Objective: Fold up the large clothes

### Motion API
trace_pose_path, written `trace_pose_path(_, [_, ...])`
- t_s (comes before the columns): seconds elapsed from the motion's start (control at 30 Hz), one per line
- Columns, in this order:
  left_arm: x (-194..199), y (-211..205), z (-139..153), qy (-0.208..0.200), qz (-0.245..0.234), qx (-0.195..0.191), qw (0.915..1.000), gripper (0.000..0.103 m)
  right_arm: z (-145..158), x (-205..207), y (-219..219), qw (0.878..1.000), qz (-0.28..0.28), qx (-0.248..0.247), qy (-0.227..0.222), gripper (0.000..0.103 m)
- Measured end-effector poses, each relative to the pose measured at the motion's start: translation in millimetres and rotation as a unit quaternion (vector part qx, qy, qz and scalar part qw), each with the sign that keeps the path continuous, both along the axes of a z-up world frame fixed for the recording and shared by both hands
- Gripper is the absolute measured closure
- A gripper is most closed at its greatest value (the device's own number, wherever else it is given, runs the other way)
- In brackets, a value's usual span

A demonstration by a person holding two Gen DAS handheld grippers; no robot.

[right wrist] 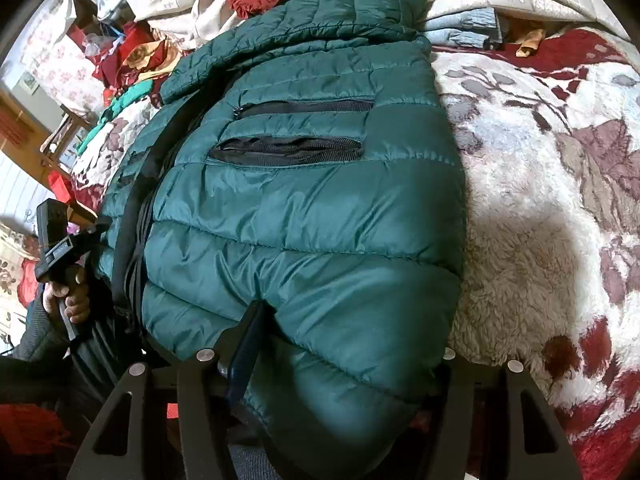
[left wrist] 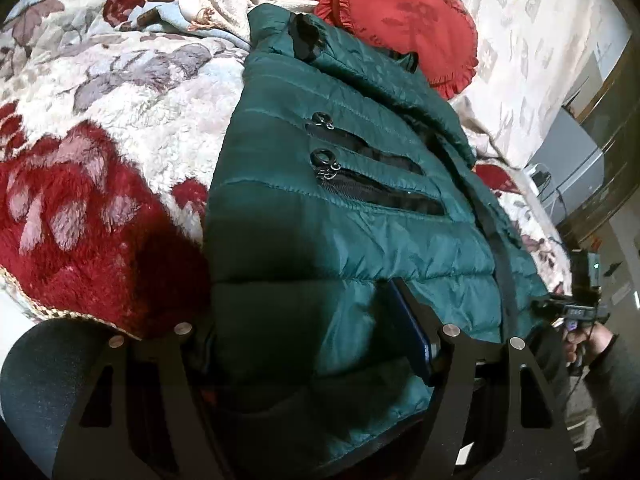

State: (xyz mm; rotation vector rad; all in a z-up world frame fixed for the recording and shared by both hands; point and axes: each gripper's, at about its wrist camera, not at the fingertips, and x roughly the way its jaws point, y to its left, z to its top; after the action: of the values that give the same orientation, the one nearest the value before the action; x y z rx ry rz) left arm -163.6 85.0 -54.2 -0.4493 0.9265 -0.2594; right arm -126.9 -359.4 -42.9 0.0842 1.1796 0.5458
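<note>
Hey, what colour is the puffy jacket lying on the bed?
Dark teal green, with black zippers on the jacket. The right wrist view shows it best.

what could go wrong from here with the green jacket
1. The puffy jacket is bulky and slick; its hem bulges between both grippers, the right gripper and the left gripper, so it may slip out mid-fold.
2. Both chest pockets gape unzipped, and a finger could snag one.
3. The red cushion touches the collar and may get dragged.
</note>
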Motion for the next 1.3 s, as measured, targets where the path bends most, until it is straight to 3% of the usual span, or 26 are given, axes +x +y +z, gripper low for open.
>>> trace_pose_path(0.17, [2,-5,-1,0.002,-0.008,0.016,0.9998,0.025,0,0,-1,1.0,-0.001,0.001,-0.001,0.045])
trace_pose_path(0.4, [2,-3,-2,0.001,-0.009,0.012,0.9999,0.024,2,-2,12,0.999,0.023,-0.038,-0.012,0.038])
trace_pose_path(0.63, [1,-4,0,0.001,-0.01,0.014,0.9998,0.025,0,-1,7,0.999,0.021,-0.024,-0.004,0.038])
trace_pose_path(0.67, [-1,-4,1,-0.001,-0.007,0.018,0.9998,0.027,1,-1,7,0.999,0.021,-0.024,-0.004,0.038])
trace_pose_path(0.73, [-5,-3,6,-0.011,0.0,0.03,0.9995,0.05,1,-2,8,0.999,0.02,-0.025,-0.006,0.038])
trace_pose_path(0.77, [-7,-2,7,-0.017,0.003,0.03,0.9994,0.055,1,-2,8,0.999,0.021,-0.027,-0.007,0.038])
trace_pose_path(0.8, [-10,0,10,-0.026,0.009,0.031,0.9991,0.068,2,-3,10,0.999,0.02,-0.034,-0.012,0.042])
trace_pose_path(0.83, [-12,2,12,-0.035,0.015,0.032,0.9988,0.073,7,-8,12,0.998,0.019,-0.044,-0.033,0.053])
trace_pose_path(0.9, [-13,6,15,-0.045,0.022,0.023,0.9985,0.073,20,-20,11,0.997,0.017,-0.022,-0.078,0.063])
trace_pose_path(0.97, [-9,5,12,-0.034,0.025,0.024,0.9988,0.072,32,-29,-3,0.993,-0.005,0.063,-0.097,0.063])
trace_pose_path(1.0, [-6,5,9,-0.028,0.027,0.025,0.9989,0.067,35,-32,-9,0.99,-0.016,0.099,-0.101,0.063])
trace_pose_path(1.03, [-3,5,7,-0.02,0.028,0.023,0.9992,0.056,35,-33,-10,0.989,-0.018,0.104,-0.102,0.063])
trace_pose_path(1.1, [2,4,2,-0.005,0.022,0.019,0.9996,0.049,28,-27,-11,0.991,-0.026,0.096,-0.084,0.063])
trace_pose_path(1.17, [2,0,2,-0.006,0.019,0.032,0.9993,0.049,21,-20,-11,0.994,-0.039,0.082,-0.061,0.063])
trace_pose_path(1.23, [-2,-6,6,-0.018,0.006,0.044,0.9989,0.076,12,-13,-10,0.996,-0.063,0.057,-0.029,0.063])
trace_pose_path(1.3, [-6,-7,13,-0.027,0.004,0.049,0.9984,0.087,10,-13,-9,0.996,-0.07,0.042,-0.025,0.066])
